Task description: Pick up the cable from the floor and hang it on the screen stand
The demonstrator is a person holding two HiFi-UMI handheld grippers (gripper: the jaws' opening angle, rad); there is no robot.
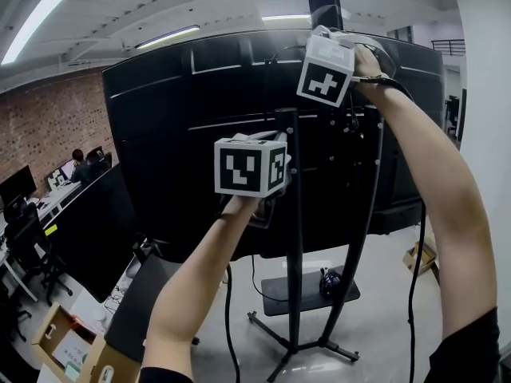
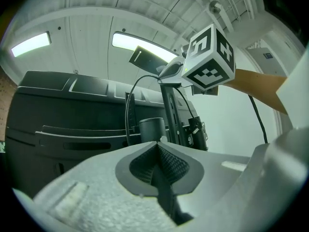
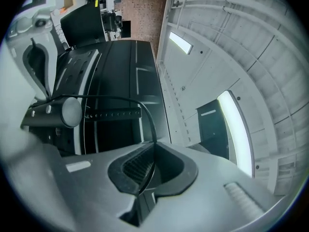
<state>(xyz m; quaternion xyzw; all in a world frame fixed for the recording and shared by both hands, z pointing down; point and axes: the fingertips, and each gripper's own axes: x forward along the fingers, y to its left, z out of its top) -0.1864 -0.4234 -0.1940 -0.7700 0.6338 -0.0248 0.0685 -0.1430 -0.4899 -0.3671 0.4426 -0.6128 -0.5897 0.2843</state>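
Observation:
The big black screen (image 1: 176,126) shows its back, carried on a dark stand column (image 1: 323,6). A slim tripod pole (image 1: 295,238) stands just behind it. Both arms are raised to the screen's back. My left gripper (image 1: 271,180) is at mid height beside the pole, shut on the black cable (image 2: 127,112), which drops below the arm (image 1: 227,317). My right gripper (image 1: 345,64) is near the screen's top edge, shut on the thin cable (image 3: 153,124). From it the cable arcs over towards the pole's round top (image 3: 71,111). Another stretch hangs down at the right (image 1: 413,286).
The tripod's legs (image 1: 295,348) spread on the grey floor in front of the stand's flat base (image 1: 275,290), which carries a dark bundle (image 1: 330,282). Cardboard boxes (image 1: 60,343) lie lower left, another box (image 1: 419,258) at the right. A white wall (image 1: 483,134) closes the right side.

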